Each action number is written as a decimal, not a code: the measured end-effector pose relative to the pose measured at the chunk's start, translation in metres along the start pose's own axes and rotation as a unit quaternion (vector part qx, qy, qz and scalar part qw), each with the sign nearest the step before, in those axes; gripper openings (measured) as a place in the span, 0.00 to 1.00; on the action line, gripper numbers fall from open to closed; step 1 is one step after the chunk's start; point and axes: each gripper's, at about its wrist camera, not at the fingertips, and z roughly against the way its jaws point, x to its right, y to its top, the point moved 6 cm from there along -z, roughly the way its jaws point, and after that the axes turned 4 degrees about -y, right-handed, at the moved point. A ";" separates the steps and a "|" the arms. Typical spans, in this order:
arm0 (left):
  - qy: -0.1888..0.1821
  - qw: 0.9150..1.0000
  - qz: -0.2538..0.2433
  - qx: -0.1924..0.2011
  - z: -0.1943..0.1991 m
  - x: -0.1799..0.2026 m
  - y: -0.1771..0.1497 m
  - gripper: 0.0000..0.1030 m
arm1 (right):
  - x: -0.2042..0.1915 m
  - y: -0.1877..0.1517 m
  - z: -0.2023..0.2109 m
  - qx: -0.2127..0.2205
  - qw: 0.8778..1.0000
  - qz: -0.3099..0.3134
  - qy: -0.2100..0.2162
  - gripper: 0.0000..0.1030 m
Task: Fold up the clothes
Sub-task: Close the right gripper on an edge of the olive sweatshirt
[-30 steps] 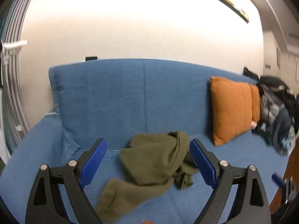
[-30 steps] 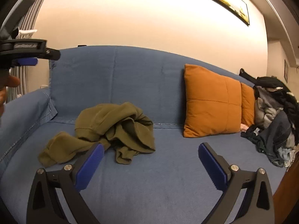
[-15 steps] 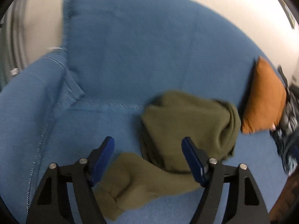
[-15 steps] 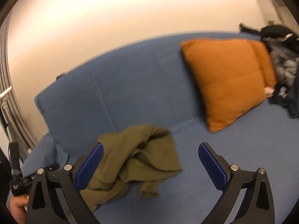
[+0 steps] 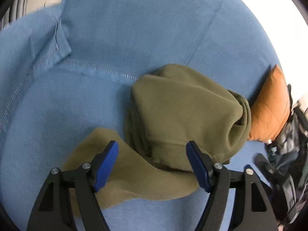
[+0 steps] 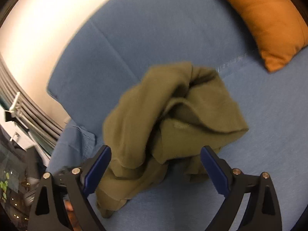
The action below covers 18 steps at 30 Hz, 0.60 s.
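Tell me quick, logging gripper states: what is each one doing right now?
Left gripper: open, holding nothing, over the sweatshirt.
Right gripper: open, holding nothing, over the same sweatshirt.

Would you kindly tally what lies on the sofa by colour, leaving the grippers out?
Olive green: 1, the crumpled garment.
Orange: 1 cushion in view now.
Dark and grey: 1 heap of clothes at the sofa's far end; too blurred to count its pieces.
Total: 3.
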 end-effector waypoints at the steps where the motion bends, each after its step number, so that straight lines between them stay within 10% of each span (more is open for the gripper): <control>1: 0.005 1.000 -0.010 0.005 0.001 0.000 0.002 0.70 | -0.005 -0.001 -0.007 -0.003 1.000 -0.001 0.009 0.94; 7: 0.017 1.000 -0.010 0.018 -0.010 -0.008 0.010 0.69 | -0.034 -0.014 -0.042 -0.025 0.998 0.065 -0.001 0.84; 9: 0.016 1.000 -0.006 0.016 -0.007 -0.009 0.009 0.69 | -0.043 -0.013 -0.047 -0.024 0.996 0.089 -0.007 0.06; 18: 0.007 1.000 -0.023 0.012 -0.006 -0.006 0.009 0.70 | 0.035 0.036 0.059 0.146 0.989 -0.001 -0.011 0.06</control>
